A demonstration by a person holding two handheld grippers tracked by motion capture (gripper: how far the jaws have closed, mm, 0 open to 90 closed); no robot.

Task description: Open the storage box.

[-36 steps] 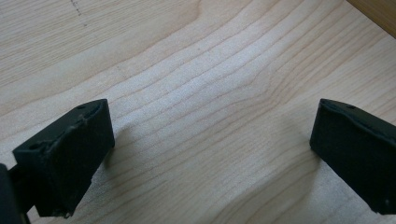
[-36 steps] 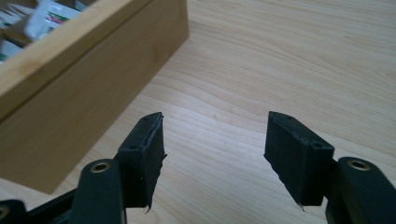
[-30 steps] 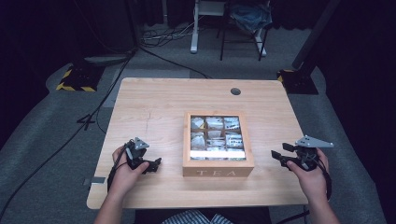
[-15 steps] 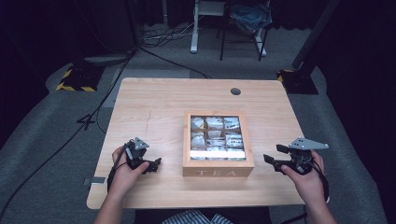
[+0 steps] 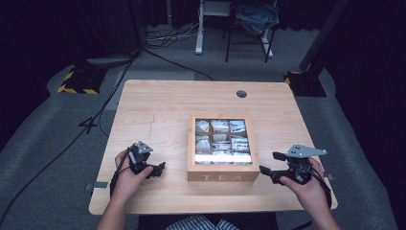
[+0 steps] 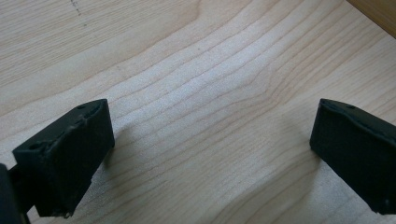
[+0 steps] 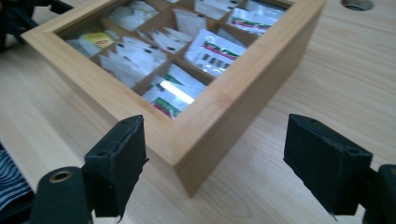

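Observation:
A wooden tea box (image 5: 223, 176) marked TEA lies in the middle of the table, with several tea bags visible through its glazed lid (image 7: 168, 88). My right gripper (image 5: 270, 163) is just right of the box's front right corner. Its jaws have just been opening and stand wide. In the right gripper view the box corner (image 7: 205, 135) lies between the jaws of the right gripper (image 7: 219, 140), untouched by either pad. My left gripper (image 5: 157, 170) rests low over the bare wood left of the box, and in the left gripper view the left gripper (image 6: 210, 149) is open with nothing between its jaws.
The wooden table (image 5: 158, 110) has a round cable hole (image 5: 242, 94) at the back right. Its front edge runs close under both hands. On the floor behind are a chair (image 5: 249, 19), cables and a yellow-black striped block (image 5: 76, 84).
The right gripper has slid left towards the box's front right corner and its jaws have spread wider. The left gripper has stayed where it was.

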